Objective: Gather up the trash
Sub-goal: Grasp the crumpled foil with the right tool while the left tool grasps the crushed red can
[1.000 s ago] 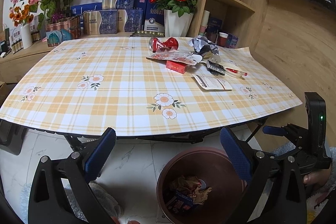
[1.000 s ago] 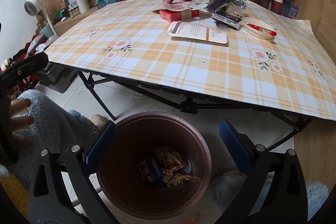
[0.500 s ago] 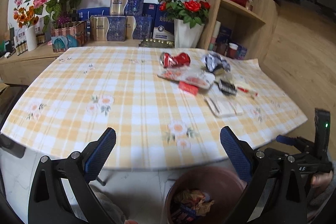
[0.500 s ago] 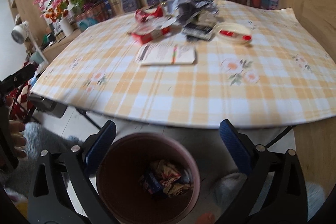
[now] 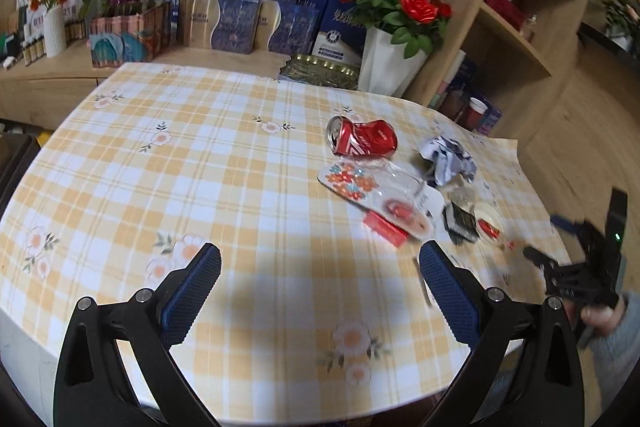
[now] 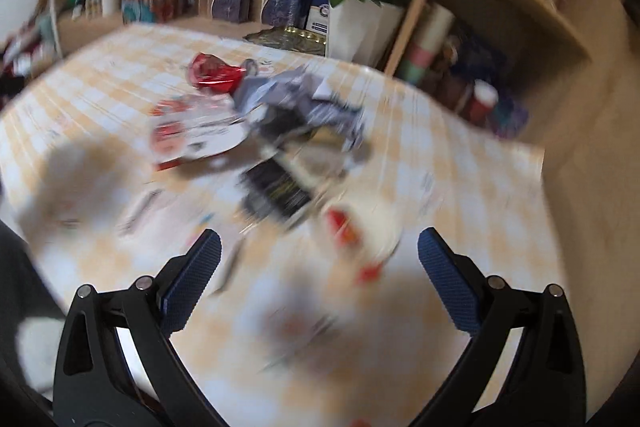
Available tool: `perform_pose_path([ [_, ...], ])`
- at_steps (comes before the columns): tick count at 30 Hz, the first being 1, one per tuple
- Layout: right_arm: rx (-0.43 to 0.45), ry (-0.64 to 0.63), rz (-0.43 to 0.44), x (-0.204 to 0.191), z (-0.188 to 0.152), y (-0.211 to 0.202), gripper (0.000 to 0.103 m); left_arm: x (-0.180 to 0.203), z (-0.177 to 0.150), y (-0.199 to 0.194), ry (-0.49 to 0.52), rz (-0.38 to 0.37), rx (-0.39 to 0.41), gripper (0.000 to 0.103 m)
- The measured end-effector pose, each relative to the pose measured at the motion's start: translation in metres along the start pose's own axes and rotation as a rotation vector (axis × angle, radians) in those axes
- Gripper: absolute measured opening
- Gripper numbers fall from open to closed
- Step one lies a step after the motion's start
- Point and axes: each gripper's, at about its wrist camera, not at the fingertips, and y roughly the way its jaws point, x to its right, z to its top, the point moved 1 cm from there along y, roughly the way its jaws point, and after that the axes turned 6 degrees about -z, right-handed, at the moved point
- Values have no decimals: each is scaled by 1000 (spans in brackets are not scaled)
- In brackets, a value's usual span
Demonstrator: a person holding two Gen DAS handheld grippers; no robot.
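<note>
Both grippers hold their jaws wide apart with nothing between them: the left gripper (image 5: 320, 271) over the table's near edge, the right gripper (image 6: 319, 259) above the litter, its view badly blurred. On the plaid, flower-printed tablecloth (image 5: 200, 167) the trash clusters toward the far right corner: a crushed red can (image 5: 362, 142), crumpled silvery paper (image 5: 448, 159), a glossy plastic blister card (image 5: 380, 193), a red box (image 5: 386, 227), a dark packet (image 5: 462, 221). Bare cloth spreads across the left half.
</note>
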Motion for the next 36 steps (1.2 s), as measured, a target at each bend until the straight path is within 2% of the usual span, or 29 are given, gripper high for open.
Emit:
perform_pose_path([
  [2,-8,-60,-10,3,23,26,97,-3,12,15,-18,2,-14,97],
  [7,-37,-180,27,7,68,89,97,-13,32,45,-95,-39,-43,97],
  [11,-50,-306,13,-8,90,125,97,-27,46,70,-179,-71,-66,97],
  [15,-50,-335,48,-16,107,146,96,-35,57,89,-238,-104,-90,97],
  [16,-48,-336,87,-17,111,148,92,-36,60,94,-247,-112,-94,97],
  [18,-50,-348,127,-19,113,148,40,-38,66,104,-266,-130,-101,97],
  [19,-58,-340,135,-17,115,148,42,-39,69,109,-276,-142,-104,94],
  [21,-26,-295,171,-14,115,139,32,-38,76,121,-295,-166,-111,88],
  [24,26,-208,170,-2,117,124,31,-36,84,137,-316,-180,-120,82],
  [29,105,50,124,37,111,95,29,-29,101,172,-358,-184,-131,77],
  [32,143,243,105,64,97,76,29,-21,112,196,-355,-163,-138,74],
  [36,181,401,105,91,75,58,29,-12,121,228,-345,-122,-159,69],
])
